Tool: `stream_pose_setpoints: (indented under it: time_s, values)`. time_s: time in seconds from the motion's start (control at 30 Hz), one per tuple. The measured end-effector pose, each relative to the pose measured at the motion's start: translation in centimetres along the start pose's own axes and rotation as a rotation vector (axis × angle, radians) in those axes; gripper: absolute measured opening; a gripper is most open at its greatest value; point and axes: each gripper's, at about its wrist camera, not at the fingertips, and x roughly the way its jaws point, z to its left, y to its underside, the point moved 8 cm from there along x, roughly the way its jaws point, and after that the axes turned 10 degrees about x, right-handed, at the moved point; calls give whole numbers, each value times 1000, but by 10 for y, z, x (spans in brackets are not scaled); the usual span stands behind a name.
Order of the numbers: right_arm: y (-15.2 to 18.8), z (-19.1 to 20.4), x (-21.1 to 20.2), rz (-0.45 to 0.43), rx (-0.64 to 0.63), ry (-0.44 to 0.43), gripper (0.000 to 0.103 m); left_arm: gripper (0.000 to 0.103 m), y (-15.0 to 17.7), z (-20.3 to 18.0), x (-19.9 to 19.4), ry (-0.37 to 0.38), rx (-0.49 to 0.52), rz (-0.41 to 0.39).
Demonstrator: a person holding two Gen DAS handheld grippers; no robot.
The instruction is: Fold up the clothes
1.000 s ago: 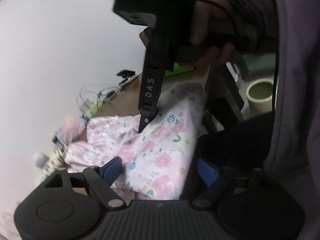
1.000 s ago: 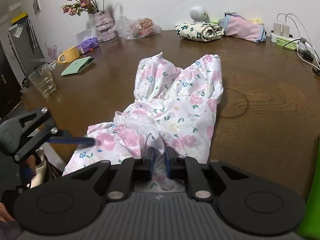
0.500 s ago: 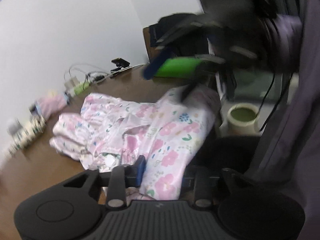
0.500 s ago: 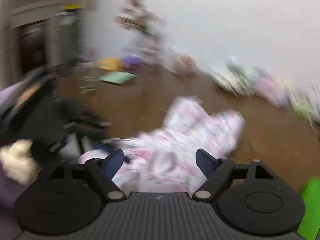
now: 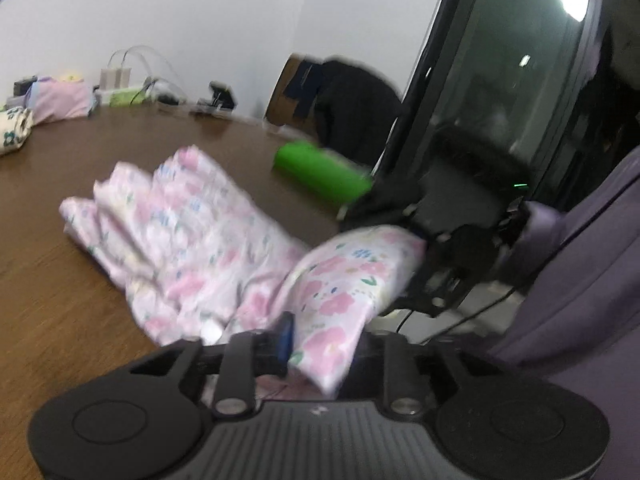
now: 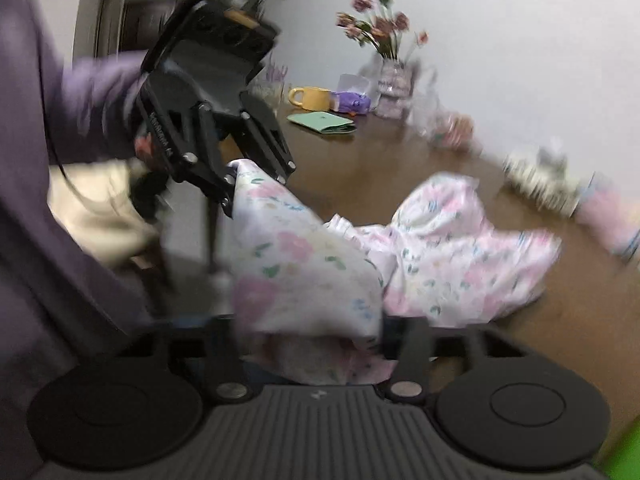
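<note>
A pink floral garment (image 5: 192,236) lies crumpled on the brown table (image 5: 60,320), with its near edge raised. My left gripper (image 5: 320,344) is shut on one corner of that edge; cloth covers its right finger. In the right wrist view the same left gripper (image 6: 236,184) hangs at upper left, pinching the cloth. My right gripper (image 6: 316,332) holds the other corner, its fingertips buried under the garment (image 6: 460,264). The left wrist view shows the right gripper (image 5: 424,244) clamped on the lifted corner. The fabric stretches between the two grippers.
A green object (image 5: 320,172) lies at the table's right edge. A yellow mug (image 6: 310,98), a green wallet (image 6: 322,122) and a vase of flowers (image 6: 392,76) stand at the far left. Folded clothes (image 5: 12,136) and chargers sit at the back. A purple sleeve (image 6: 40,200) is close.
Both cameras swung sideways. The left gripper, open a second ago, closed on the hem. The right gripper let go, opened, then took the other corner, and the edge rose off the table.
</note>
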Motion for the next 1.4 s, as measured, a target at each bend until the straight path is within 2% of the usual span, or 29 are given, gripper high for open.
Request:
stream_pose_setpoints:
  time_s: [0.03, 0.07, 0.13, 0.23, 0.27, 0.3, 0.33, 0.37, 0.4, 0.5, 0.57, 0.63, 0.67, 0.7, 0.8, 0.87, 0.93, 1.0, 1.07, 1.13, 1.23, 1.27, 1.3, 1.37, 1.4]
  values:
    - [-2, -8, -4, -13, 70, -39, 29, 47, -3, 3, -4, 16, -17, -21]
    - [-4, -17, -8, -22, 149, -79, 27, 63, -7, 6, -7, 31, -34, -41]
    - [-6, -39, -10, -9, 330, -138, 27, 74, -9, 17, -11, -20, -50, -87]
    - [-6, -66, -6, 21, 577, -239, 26, 70, -4, 37, -4, -35, -193, -143]
    - [-7, -73, -3, 30, 633, -261, 26, 63, -2, 43, 0, -40, -242, -145]
    - [-7, -79, 0, 44, 692, -279, 27, 49, 1, 50, 4, -40, -306, -146]
    - [-9, -85, 4, 63, 751, -282, 27, 44, 4, 56, 8, -40, -370, -146]
    - [-10, -92, 7, 78, 804, -270, 31, 36, 7, 62, 12, -40, -434, -147]
    - [-12, -98, 8, 81, 848, -256, 38, 33, 11, 69, 15, -35, -503, -155]
    - [-25, -104, -2, 0, 831, -201, 62, 31, 24, 83, 19, -28, -646, -179]
    - [-28, -111, -8, -56, 823, -146, 63, 31, 28, 87, 18, -24, -691, -208]
    - [-28, -120, -11, -103, 842, -100, 60, 31, 30, 94, 23, -22, -730, -212]
    - [-26, -124, -10, -117, 867, -88, 49, 32, 31, 96, 23, -28, -740, -212]
    - [-25, -129, -9, -131, 893, -76, 34, 32, 31, 98, 23, -35, -749, -212]
    - [-21, -136, 1, -136, 965, 2, 24, 32, 28, 97, 28, -78, -720, -182]
    - [-17, -135, 14, -100, 968, 89, 24, 33, 26, 94, 30, -114, -694, -160]
    - [-16, -126, 21, -81, 908, 149, 24, 43, 21, 90, 22, -184, -650, -136]
    - [-20, -120, 22, -67, 846, 190, 24, 69, 14, 87, 10, -277, -598, -121]
    - [-23, -116, 23, -53, 803, 220, 24, 72, 3, 84, -9, -406, -533, -149]
    - [-23, -115, 24, -43, 789, 232, 24, 72, -10, 77, -21, -485, -466, -214]
    - [-21, -111, 23, -30, 772, 231, 24, 70, -22, 70, -3, -529, -409, -183]
    - [-21, -110, 24, -27, 765, 230, 24, 59, -26, 68, 3, -543, -389, -172]
    - [-22, -110, 22, -28, 755, 236, 24, 46, -20, 71, 12, -562, -402, -127]
    - [-23, -111, 14, -43, 726, 264, 32, 31, -7, 78, 30, -599, -427, -34]
    - [-24, -112, 7, -58, 708, 285, 38, 31, -3, 81, 31, -587, -449, -44]
